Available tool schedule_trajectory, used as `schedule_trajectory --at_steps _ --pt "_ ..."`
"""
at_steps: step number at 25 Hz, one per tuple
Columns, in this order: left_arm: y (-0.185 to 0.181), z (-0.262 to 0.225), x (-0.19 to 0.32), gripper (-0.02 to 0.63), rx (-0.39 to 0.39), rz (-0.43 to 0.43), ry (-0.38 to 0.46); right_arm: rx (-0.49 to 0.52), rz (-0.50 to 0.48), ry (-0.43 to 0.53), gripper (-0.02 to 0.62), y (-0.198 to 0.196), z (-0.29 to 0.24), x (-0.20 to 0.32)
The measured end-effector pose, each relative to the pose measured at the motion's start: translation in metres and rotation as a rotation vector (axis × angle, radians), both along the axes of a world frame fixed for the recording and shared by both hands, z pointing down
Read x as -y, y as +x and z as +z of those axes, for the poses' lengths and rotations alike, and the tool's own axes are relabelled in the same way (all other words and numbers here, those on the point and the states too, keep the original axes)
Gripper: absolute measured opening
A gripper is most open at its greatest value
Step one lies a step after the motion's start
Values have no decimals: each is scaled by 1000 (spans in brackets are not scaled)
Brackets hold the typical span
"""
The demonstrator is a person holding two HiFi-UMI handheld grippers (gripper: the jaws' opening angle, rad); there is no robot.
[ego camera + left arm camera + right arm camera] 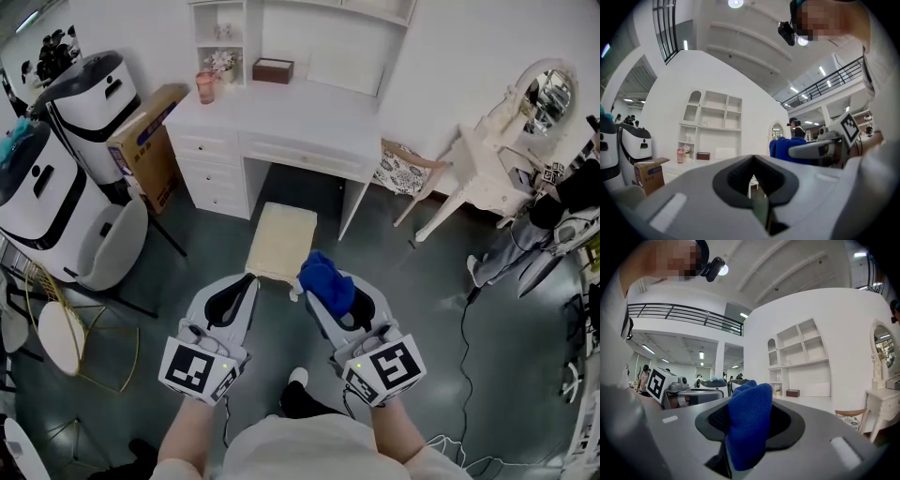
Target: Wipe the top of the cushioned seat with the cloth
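The cushioned seat (281, 242), a cream square stool, stands on the dark floor in front of the white desk (291, 117). Both grippers are held level just short of its near edge. My right gripper (317, 281) is shut on a bunched blue cloth (326, 279), which hides its fingertips. In the right gripper view the cloth (749, 423) hangs from the jaws and fills the gap. My left gripper (247, 280) is beside it on the left, holding nothing. In the left gripper view its fingers (759, 208) meet, and the cloth (780, 147) shows at the right.
A cardboard box (150, 141) and two white machines (84, 103) stand at the left, with a gold wire chair (56, 337) nearer. A chair with a patterned cushion (403, 169) and a white vanity with a mirror (506, 159) are at the right. Cables (464, 319) lie on the floor.
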State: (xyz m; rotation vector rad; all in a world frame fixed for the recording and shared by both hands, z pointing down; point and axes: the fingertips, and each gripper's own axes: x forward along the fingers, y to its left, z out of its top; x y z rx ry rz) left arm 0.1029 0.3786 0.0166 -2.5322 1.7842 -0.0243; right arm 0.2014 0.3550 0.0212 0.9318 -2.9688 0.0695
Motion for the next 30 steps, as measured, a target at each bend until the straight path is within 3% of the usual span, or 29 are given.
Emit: schedule_trajectory --at_steps 14,30 --pt "-5 5 63 -2 -4 -24 5 25 -35 -22 179 -11 9 61" --pt "-73 6 138 -2 -19 111 -20 10 118 -34 181 -71 7 124"
